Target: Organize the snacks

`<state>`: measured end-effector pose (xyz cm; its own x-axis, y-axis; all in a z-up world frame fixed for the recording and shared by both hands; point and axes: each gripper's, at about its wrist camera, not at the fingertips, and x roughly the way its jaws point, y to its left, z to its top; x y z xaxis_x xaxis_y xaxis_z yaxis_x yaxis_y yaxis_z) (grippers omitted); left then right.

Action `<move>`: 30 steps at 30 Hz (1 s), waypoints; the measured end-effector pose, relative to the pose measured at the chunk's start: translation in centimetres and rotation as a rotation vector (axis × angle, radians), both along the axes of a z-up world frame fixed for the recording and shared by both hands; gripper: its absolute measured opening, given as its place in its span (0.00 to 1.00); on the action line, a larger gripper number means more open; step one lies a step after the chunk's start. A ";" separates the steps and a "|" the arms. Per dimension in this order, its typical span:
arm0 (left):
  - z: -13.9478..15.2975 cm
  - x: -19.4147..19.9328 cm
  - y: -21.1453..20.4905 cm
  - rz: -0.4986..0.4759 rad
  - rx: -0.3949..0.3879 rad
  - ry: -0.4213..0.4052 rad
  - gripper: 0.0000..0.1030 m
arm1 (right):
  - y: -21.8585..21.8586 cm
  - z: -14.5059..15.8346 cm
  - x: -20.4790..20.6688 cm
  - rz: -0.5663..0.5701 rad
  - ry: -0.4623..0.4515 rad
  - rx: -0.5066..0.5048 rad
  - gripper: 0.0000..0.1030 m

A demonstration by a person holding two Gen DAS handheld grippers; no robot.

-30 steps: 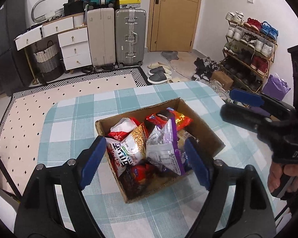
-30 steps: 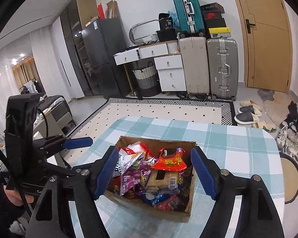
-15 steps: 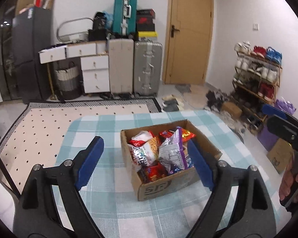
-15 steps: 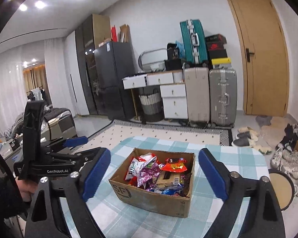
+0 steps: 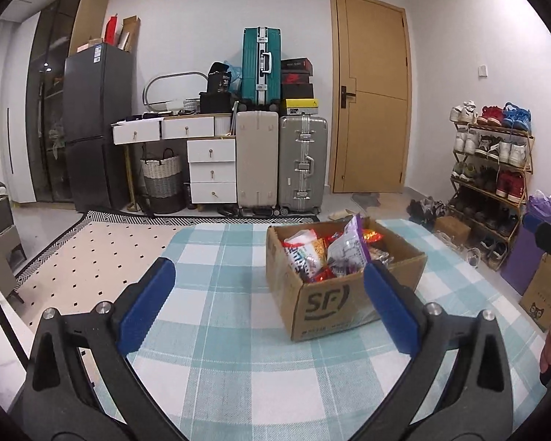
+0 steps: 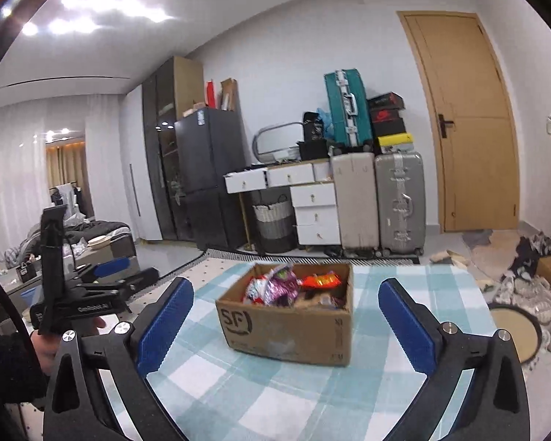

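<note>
Checked cloth is covering the surface (image 5: 238,367), with suitcases and a door standing behind it. Sitting ahead of both sets of jaws, well apart from them, is the cardboard box (image 6: 286,319), holding the snacks (image 5: 323,253) heaped above its rim. Left gripper (image 5: 268,308) is standing released and empty, its jaws having just been opening; right gripper (image 6: 286,327) likewise, nothing lying between them. Risk assessment: the packets are lying loose and crinkled, so a grasp on the purple bag (image 5: 349,250) is likely dragging neighbours over the rim, and pressing hard is likely crushing contents.
</note>
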<state>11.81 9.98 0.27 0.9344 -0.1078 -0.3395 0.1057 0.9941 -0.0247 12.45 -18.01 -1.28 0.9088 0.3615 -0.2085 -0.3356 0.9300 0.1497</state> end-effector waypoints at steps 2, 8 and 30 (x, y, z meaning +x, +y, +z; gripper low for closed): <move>-0.7 -0.6 0.4 0.008 0.001 0.007 0.99 | -0.6 -1.3 -0.7 -0.028 0.020 -0.005 1.00; -4.0 -1.5 1.4 0.065 -0.017 0.011 0.99 | -2.0 -4.8 -1.6 -0.075 0.044 -0.014 1.00; -9.4 1.7 -0.4 0.132 0.026 -0.002 0.99 | -3.4 -9.6 -0.2 -0.193 0.092 -0.075 1.00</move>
